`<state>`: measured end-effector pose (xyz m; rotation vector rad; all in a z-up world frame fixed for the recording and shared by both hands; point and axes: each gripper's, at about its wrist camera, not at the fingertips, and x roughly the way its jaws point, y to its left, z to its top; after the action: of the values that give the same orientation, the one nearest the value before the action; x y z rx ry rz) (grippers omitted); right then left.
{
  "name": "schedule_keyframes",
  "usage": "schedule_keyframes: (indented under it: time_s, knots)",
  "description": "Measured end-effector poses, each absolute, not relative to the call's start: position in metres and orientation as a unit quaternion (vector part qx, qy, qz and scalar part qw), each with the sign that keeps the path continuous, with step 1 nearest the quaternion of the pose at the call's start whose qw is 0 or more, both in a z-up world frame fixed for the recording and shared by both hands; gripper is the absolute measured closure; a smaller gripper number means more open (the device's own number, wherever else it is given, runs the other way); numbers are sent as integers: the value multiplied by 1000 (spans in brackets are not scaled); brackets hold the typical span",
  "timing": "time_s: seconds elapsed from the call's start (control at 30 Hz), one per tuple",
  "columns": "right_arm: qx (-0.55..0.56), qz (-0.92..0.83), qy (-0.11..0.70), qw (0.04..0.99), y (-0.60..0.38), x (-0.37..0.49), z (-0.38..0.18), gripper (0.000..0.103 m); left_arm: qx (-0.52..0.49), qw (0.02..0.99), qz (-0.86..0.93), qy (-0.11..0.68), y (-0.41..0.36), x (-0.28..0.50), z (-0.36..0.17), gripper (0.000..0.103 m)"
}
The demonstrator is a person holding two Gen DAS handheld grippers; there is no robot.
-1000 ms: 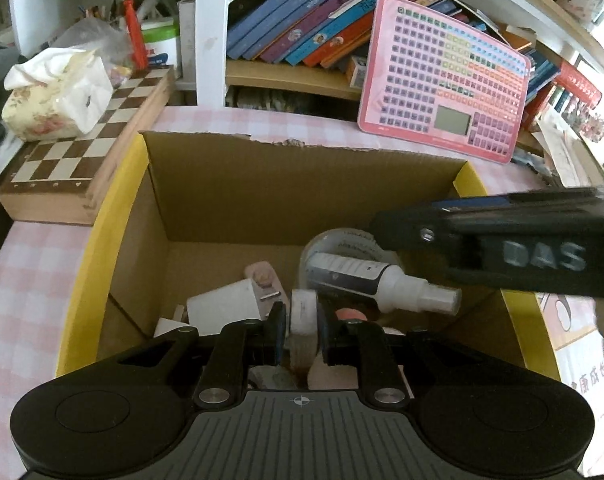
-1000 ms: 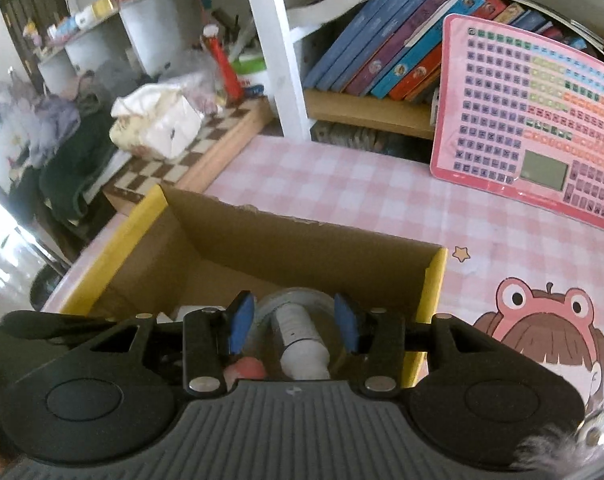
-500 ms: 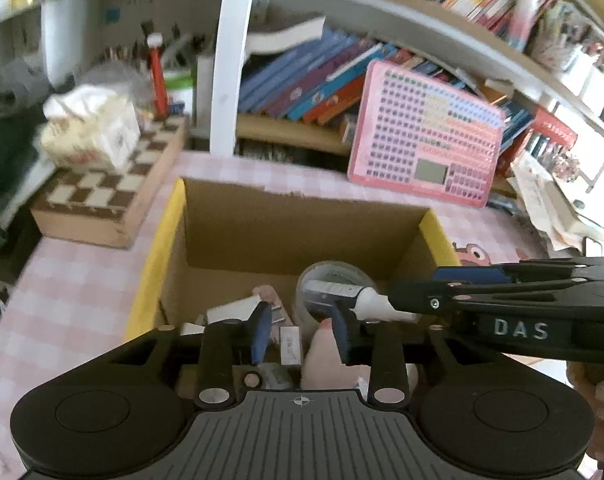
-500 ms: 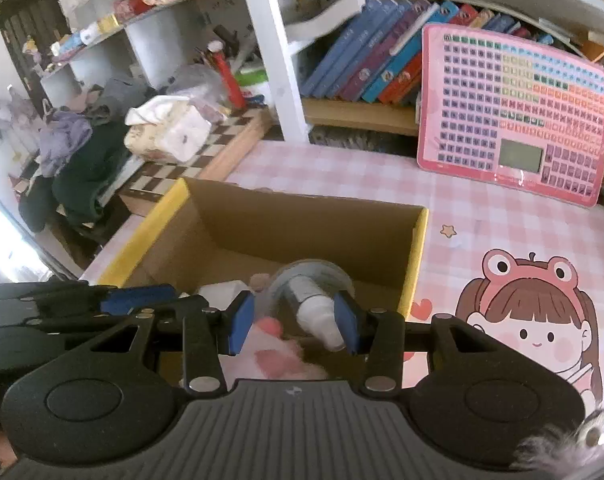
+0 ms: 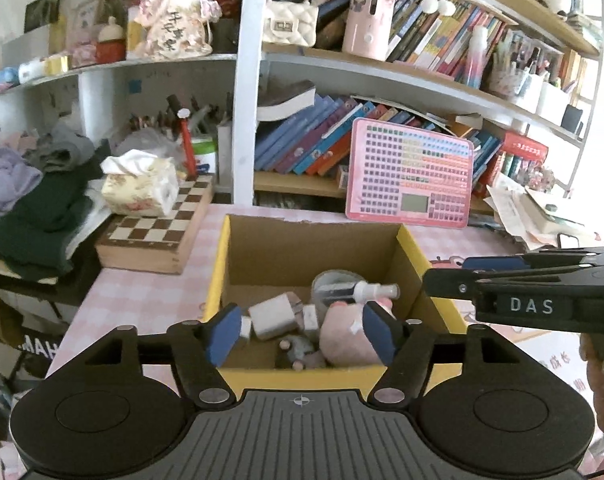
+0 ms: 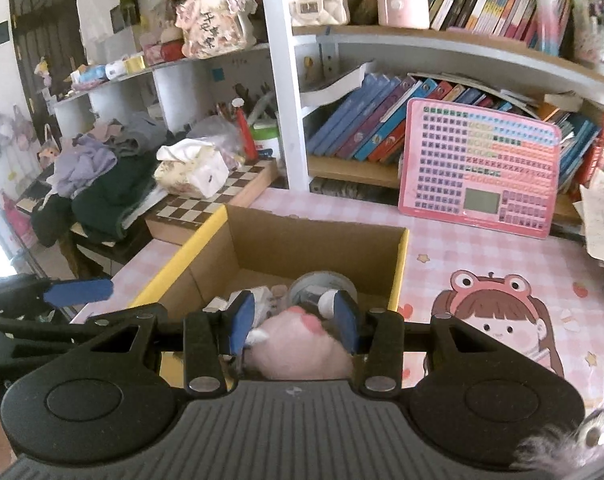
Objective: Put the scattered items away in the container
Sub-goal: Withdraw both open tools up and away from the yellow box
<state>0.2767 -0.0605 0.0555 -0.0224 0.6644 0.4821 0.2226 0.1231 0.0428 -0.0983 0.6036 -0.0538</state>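
A cardboard box with a yellow rim [image 5: 218, 272] [image 6: 400, 264] stands on the pink checked table. Inside lie a tape roll [image 5: 330, 280] [image 6: 322, 284], a white spray bottle [image 5: 374, 291], a white plug block [image 5: 274, 316] and a pink plush [image 5: 342, 340] [image 6: 298, 344]. My left gripper [image 5: 300, 334] hovers over the box's near edge; its jaws are opening wide and nothing is between them. My right gripper [image 6: 294, 320] is half open and holds nothing; the plush lies in the box below it. In the left wrist view the right gripper [image 5: 454, 276] reaches in from the right, above the rim.
A wooden chessboard [image 5: 158, 240] with a tissue pack [image 5: 138, 188] sits left of the box. A pink keypad board [image 5: 410, 176] leans on the bookshelf behind. Loose papers [image 5: 534, 212] lie at the right, folded clothes [image 5: 30, 208] at the left. A cartoon mat [image 6: 490, 312] covers the table's right side.
My left gripper let go of a small white item inside the box and its jaws spread wide. Both grippers have drawn back and risen out of the box.
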Motion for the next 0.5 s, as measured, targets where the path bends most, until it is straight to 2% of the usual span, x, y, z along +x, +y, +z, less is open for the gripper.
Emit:
schedule_keyframes:
  time_s: [0.3, 0.5]
  knots:
    - [-19, 215, 322, 922, -61, 215, 54, 61, -42, 954, -27, 295, 129, 163, 40, 24]
    - [-27, 208, 327, 921, -60, 177, 47, 60, -36, 952, -28, 303, 132, 132, 32, 23]
